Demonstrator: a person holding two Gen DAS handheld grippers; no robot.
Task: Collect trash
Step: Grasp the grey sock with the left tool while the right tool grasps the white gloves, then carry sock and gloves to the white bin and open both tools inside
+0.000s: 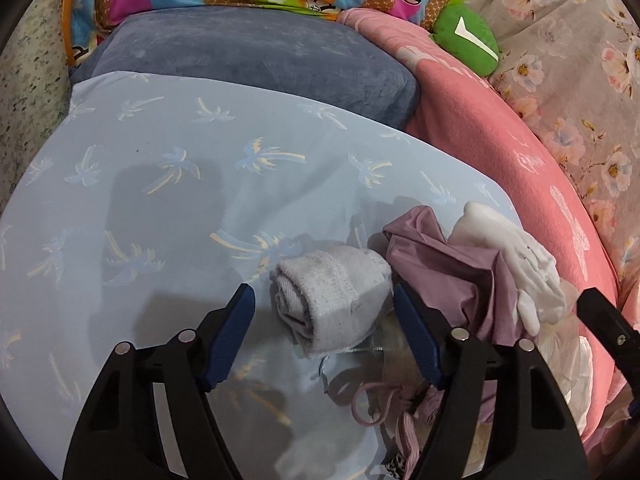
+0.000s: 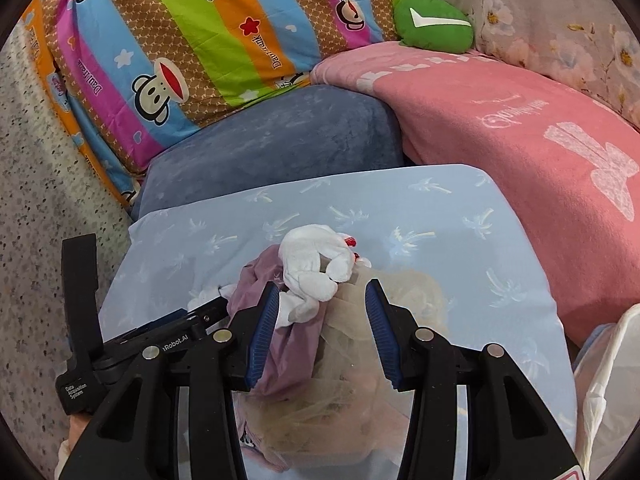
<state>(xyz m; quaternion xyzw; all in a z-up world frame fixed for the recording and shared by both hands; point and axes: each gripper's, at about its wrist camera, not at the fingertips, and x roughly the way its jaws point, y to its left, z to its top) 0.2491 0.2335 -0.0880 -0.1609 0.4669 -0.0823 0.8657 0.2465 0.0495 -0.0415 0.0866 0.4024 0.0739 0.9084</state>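
Left gripper (image 1: 324, 308): jaws wide, straddling one rolled grey sock (image 1: 330, 296), not clamped; sock seen in left wrist view only. Right of it: one mauve cloth (image 1: 448, 264), one white glove (image 1: 524, 264); pink drawstring (image 1: 380, 400) below.
Right gripper (image 2: 322, 300): jaws spread, holding nothing, over beige mesh fabric (image 2: 352, 360); glove (image 2: 312, 264) just ahead. All on one palm-print blue tabletop (image 2: 440, 208). One white plastic bag (image 2: 612, 380) at far right.

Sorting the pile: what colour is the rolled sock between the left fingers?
Light grey rolled sock, clearest in the left wrist view.
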